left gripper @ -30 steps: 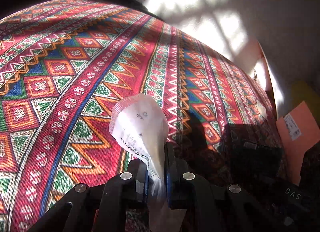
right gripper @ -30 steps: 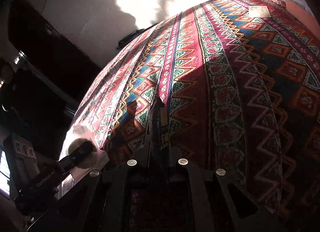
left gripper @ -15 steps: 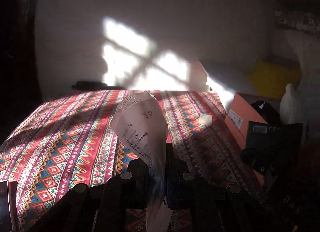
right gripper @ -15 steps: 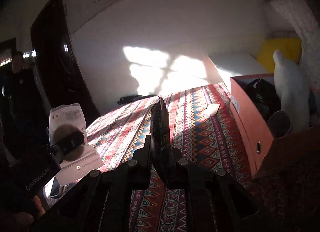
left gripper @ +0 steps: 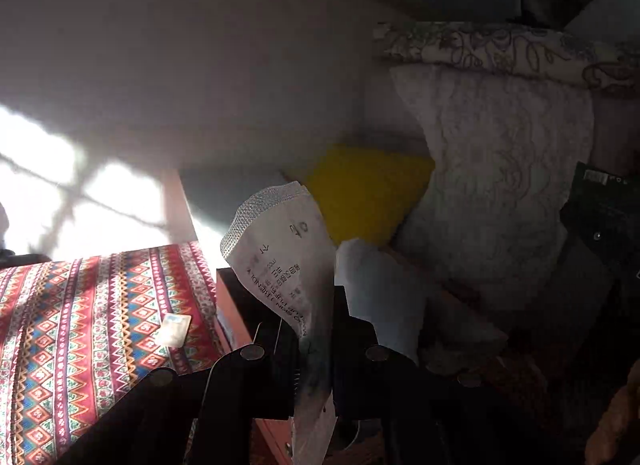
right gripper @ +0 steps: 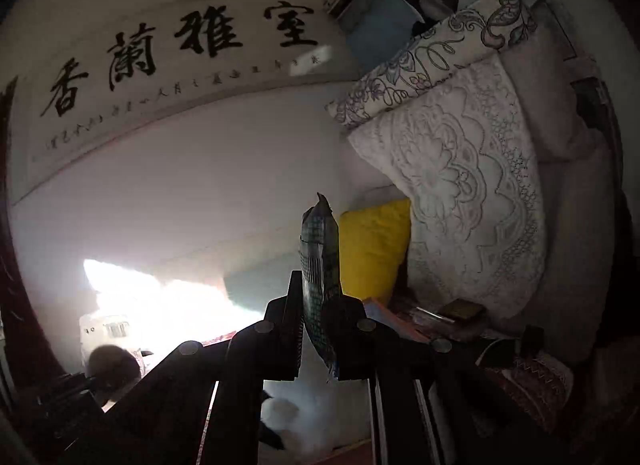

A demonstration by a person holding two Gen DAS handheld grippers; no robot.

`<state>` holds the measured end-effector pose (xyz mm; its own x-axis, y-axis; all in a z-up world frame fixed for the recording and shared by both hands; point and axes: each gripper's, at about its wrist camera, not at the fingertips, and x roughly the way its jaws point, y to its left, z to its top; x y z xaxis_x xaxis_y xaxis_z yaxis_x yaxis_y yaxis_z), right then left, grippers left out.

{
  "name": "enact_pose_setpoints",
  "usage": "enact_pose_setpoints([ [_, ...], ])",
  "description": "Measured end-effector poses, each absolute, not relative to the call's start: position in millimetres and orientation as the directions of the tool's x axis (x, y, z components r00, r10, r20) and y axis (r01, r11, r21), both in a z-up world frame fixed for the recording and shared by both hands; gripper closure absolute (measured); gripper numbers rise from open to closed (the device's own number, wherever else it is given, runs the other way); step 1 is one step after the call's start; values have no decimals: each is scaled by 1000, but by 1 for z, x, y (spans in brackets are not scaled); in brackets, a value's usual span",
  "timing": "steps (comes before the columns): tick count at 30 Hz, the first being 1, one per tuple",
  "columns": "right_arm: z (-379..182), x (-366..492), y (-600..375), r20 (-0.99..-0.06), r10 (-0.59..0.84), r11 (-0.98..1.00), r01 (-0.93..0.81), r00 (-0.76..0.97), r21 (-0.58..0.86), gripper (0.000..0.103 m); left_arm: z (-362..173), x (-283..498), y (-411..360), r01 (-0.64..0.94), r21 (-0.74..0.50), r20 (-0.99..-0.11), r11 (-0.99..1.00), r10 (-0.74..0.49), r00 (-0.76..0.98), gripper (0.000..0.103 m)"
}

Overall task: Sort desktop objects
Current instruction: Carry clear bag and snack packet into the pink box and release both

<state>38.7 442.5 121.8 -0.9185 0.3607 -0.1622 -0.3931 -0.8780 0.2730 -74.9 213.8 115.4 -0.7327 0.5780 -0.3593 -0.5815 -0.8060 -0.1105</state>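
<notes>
Between the jaws of the left hand-held gripper [left gripper: 314,349]: white printed sachet [left gripper: 282,261], clamped, upright, raised above the patterned tabletop [left gripper: 80,325]. Right hand-held gripper [right gripper: 318,339]: closed on dark printed packet [right gripper: 320,261], upright. Far right: yellow cushion [left gripper: 368,193], lace pillow [right gripper: 460,201].
</notes>
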Motion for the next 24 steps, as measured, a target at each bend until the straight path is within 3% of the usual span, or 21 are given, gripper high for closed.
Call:
enact_pose_setpoints([
  [4, 76, -22, 475, -353, 398, -836, -493, -847, 241, 93, 98, -111, 264, -606, -86, -422, -791, 580, -697, 97],
  [7, 49, -55, 487, -469, 382, -840, -510, -797, 183, 92, 72, -151, 274, -602, -168, -486, -781, 597, -638, 97],
  [9, 37, -72, 488, -524, 370, -849, -508, -767, 143, 87, 58, -177, 276, -587, -251, -525, -770, 618, -586, 95],
  [11, 28, -81, 487, -550, 353, -858, -496, -757, 132, 63, 51, -196, 277, -554, -287, -551, -782, 607, -572, 78],
  [12, 25, -81, 485, -547, 352, -858, -495, -760, 136, 30, 48, -204, 276, -536, -300, -560, -789, 601, -570, 50],
  [13, 23, -78, 482, -533, 358, -854, -499, -767, 145, 15, 50, -206, 273, -520, -301, -556, -799, 590, -585, 25],
  [15, 27, -74, 478, -514, 360, -855, -496, -779, 153, 14, 54, -206, 269, -508, -298, -532, -808, 582, -615, 18],
  [24, 37, -41, 465, -529, 345, -837, -509, -775, 200, 13, 62, -162, 247, -426, -131, -551, -895, 423, -720, 6],
])
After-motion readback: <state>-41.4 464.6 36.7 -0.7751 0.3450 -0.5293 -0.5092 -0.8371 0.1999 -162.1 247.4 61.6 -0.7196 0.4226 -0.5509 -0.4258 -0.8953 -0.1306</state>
